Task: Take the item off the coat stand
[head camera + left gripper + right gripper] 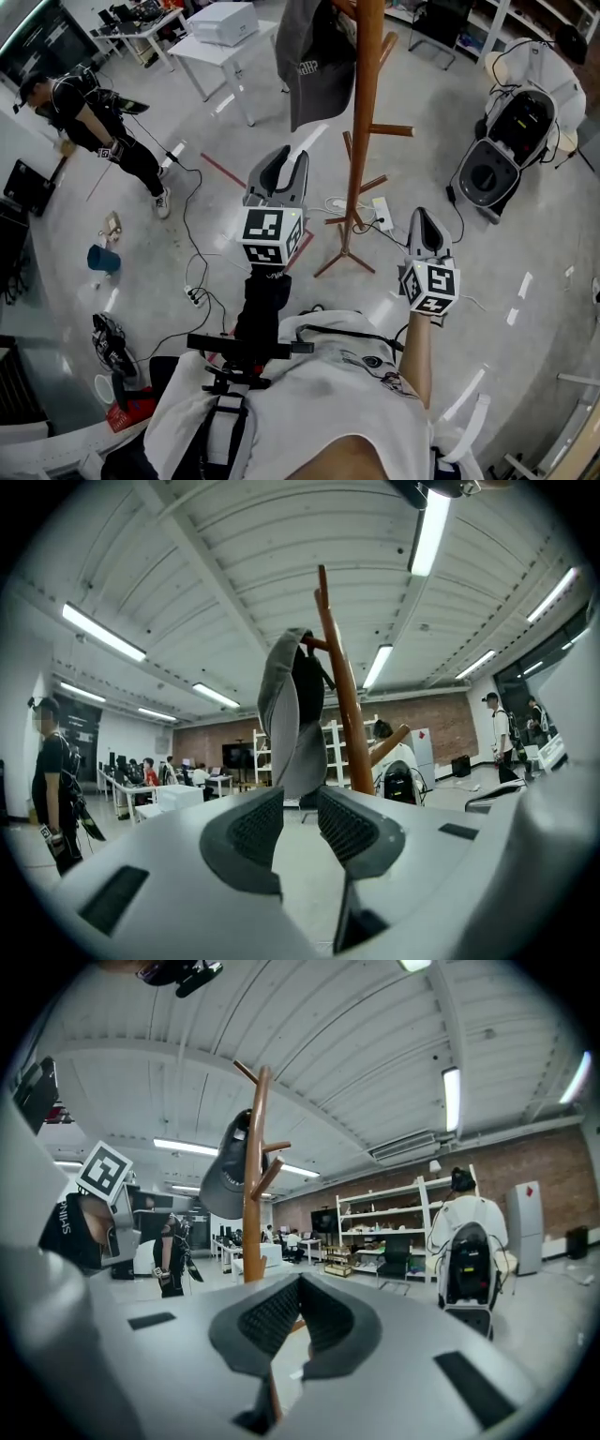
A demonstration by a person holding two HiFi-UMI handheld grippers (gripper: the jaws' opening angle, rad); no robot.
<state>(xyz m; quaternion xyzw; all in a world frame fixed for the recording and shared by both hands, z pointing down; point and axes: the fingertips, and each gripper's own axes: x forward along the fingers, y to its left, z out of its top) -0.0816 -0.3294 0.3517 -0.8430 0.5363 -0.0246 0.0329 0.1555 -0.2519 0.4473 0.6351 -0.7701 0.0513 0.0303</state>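
A dark grey cap [314,61] hangs from an upper peg of the wooden coat stand [361,122]. In the head view my left gripper [278,173] is raised just below and in front of the cap, apart from it. In the left gripper view the cap [291,724] hangs beyond the jaws, against the stand's pole [342,696]. The left gripper [300,813] is open, with a narrow gap and nothing between its pads. My right gripper [424,225] sits lower, to the right of the stand's base. The right gripper [300,1283] is shut and empty, and faces the pole [255,1176] and cap [225,1180].
A person in black [84,112] stands at the far left. A white table [202,52] is behind the stand. A wheeled black-and-white machine [511,141] sits to the right. A power strip [380,214] and cables lie by the stand's feet, with a blue bucket [103,258] on the left.
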